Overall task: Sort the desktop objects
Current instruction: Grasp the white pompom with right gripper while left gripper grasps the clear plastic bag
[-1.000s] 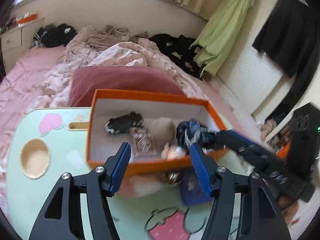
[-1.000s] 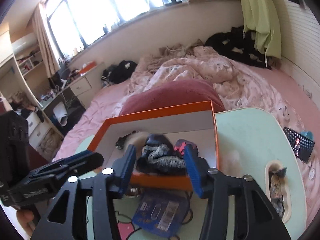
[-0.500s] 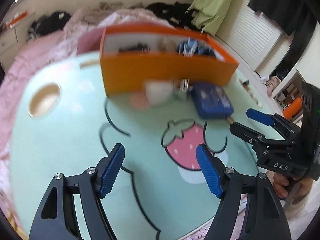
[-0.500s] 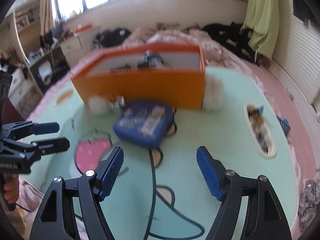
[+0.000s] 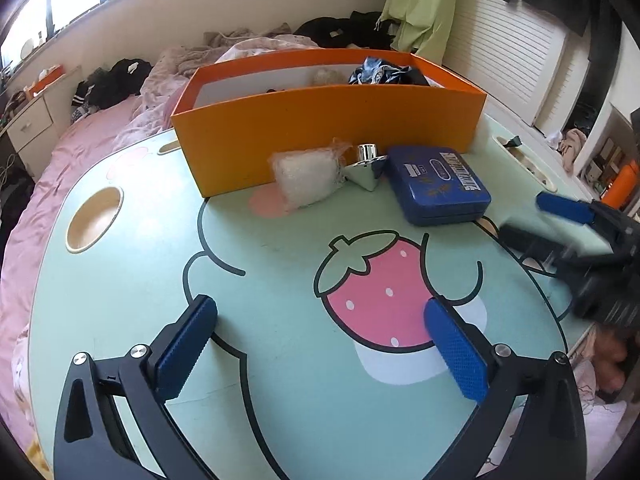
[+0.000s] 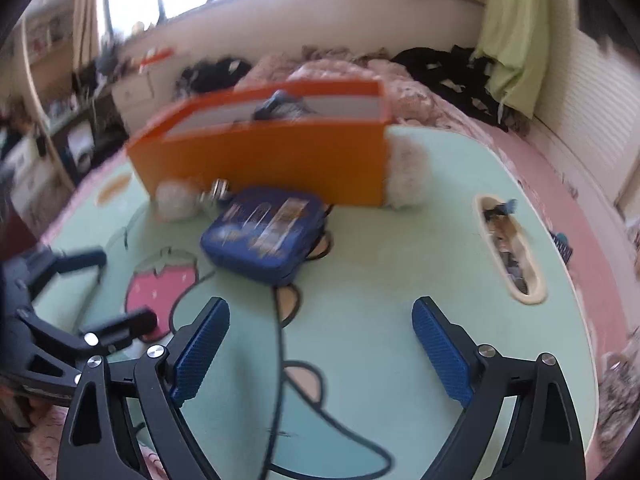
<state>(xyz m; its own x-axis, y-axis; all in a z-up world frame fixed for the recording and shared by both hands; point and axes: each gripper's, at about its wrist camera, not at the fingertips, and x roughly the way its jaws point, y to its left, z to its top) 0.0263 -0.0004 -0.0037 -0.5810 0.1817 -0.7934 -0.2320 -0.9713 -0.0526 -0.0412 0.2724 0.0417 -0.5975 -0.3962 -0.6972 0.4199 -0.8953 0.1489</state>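
Observation:
An orange box (image 5: 328, 120) stands at the far side of the mint-green table (image 5: 120, 280), with a dark blue cloth (image 5: 384, 72) and other bits inside. Against its front wall lie a white plastic packet (image 5: 306, 176), a shiny silver cone-shaped piece (image 5: 366, 166) and a blue tin (image 5: 438, 186). My left gripper (image 5: 320, 312) hovers over the strawberry print, its jaws opening with nothing between them. My right gripper (image 6: 320, 312) hangs short of the blue tin (image 6: 266, 234), jaws also opening and empty. A fluffy white thing (image 6: 406, 180) sits at the box's right end.
The table has a round cup recess (image 5: 94, 220) on the left and an oval slot (image 6: 508, 248) with small clutter on the right. A bed with pink bedding and clothes lies behind. Each gripper shows at the edge of the other's view, the right gripper (image 5: 560, 220) and the left gripper (image 6: 108, 290).
Both grippers have pulled back from over the orange box and sunk toward the table's near side. Both pairs of jaws have spread wider. The objects on the table have not moved.

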